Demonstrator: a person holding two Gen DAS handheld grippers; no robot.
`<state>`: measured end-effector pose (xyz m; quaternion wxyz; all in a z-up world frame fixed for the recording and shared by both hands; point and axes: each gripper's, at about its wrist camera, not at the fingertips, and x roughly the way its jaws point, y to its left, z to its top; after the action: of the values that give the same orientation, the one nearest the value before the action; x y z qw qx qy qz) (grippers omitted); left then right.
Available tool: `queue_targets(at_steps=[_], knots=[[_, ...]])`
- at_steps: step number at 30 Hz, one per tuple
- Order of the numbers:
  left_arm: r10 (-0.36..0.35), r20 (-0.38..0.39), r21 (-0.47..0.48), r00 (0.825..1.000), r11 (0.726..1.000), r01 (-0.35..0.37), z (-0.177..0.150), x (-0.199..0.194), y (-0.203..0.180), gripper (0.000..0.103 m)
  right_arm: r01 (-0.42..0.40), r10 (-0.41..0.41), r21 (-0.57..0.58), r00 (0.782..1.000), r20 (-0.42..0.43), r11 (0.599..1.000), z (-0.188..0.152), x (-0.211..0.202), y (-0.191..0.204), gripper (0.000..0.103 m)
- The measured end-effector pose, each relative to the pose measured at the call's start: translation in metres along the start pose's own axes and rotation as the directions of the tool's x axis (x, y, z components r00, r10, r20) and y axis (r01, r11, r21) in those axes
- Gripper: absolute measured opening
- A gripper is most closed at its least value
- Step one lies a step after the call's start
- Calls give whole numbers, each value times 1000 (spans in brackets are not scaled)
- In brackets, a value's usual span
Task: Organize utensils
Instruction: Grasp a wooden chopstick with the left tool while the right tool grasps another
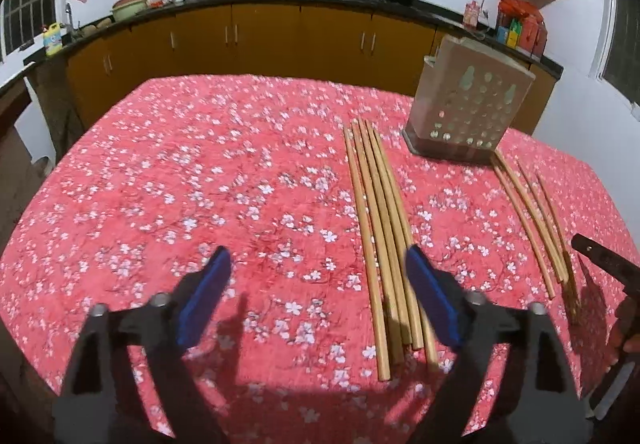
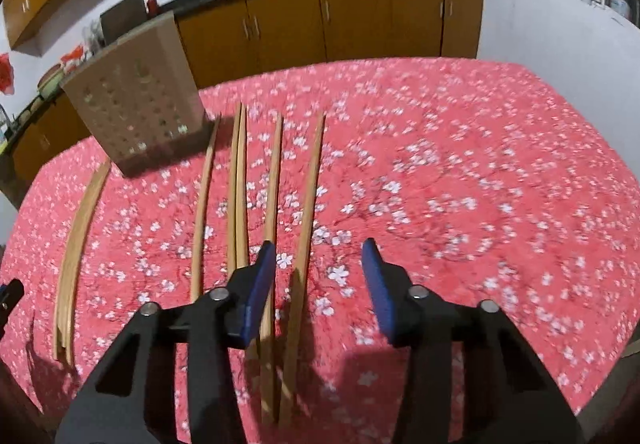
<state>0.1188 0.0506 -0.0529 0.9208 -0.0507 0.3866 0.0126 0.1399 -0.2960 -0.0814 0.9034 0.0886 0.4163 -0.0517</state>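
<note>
Left tool (image 1: pixel 318 272) spread wide and empty, held above a bench under a red flowered cloth (image 1: pixel 200 184). Right tool (image 2: pixel 320 258) also open with nothing between its blue pads (image 2: pixel 262 284), hanging low over the same cloth.

Seen from the left wrist only: a tight bundle of chopsticks (image 1: pixel 380 236) lying flat, touching side by side, long axes running from near the camera away toward the far counter; near ends uneven, and the right pad overlapping the bundle's near part in the picture. Farther right, a looser group of chopsticks (image 1: pixel 532 220) just beside the perforated utensil holder (image 1: pixel 468 104), upright at the far right of the bench. At that edge, a dark piece of what is probably the right tool, too cropped to be sure.

Seen from the right wrist only: the looser group (image 2: pixel 240 188) fanned out, sticks apart except for two that touch, all pointing away toward the holder (image 2: pixel 136 100) and the cabinets (image 2: pixel 360 20). One chopstick (image 2: pixel 306 220) between the pads in the picture; contact cannot be told. Bundle (image 2: pixel 78 228) well apart to the left, blurred.
</note>
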Motion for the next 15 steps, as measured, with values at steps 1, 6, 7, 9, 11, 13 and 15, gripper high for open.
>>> queue_targets(at_steps=[1, 6, 7, 9, 11, 13, 15], knots=[[-6, -14, 3, 1000, 1000, 6, 1, 4, -1, 73, -1, 1, -5, 1000, -17, 1000, -2, 7, 0, 37], [-54, -76, 21, 996, 998, 56, -1, 20, -7, 55, 27, -27, -25, 1000, -11, 999, -7, 3, 0, 21], [-60, -82, 24, 995, 998, 62, -2, 22, -8, 51, 26, -26, -22, 1000, -11, 999, -8, 0, -2, 17], [-71, -100, 30, 992, 997, 74, -2, 26, -11, 44, 22, -22, -12, 1000, -11, 1000, -7, -4, -6, 12], [-78, -123, 35, 989, 996, 83, -3, 30, -13, 36, 20, -20, -8, 1000, -12, 1000, -8, -11, -8, 11], [-78, -138, 39, 987, 996, 85, -3, 34, -15, 32, 25, -25, -12, 1000, -10, 1000, -8, -13, -8, 11], [-69, -139, 49, 988, 996, 76, -1, 35, -17, 29, 29, -30, -18, 1000, -7, 999, -8, -13, -6, 11]])
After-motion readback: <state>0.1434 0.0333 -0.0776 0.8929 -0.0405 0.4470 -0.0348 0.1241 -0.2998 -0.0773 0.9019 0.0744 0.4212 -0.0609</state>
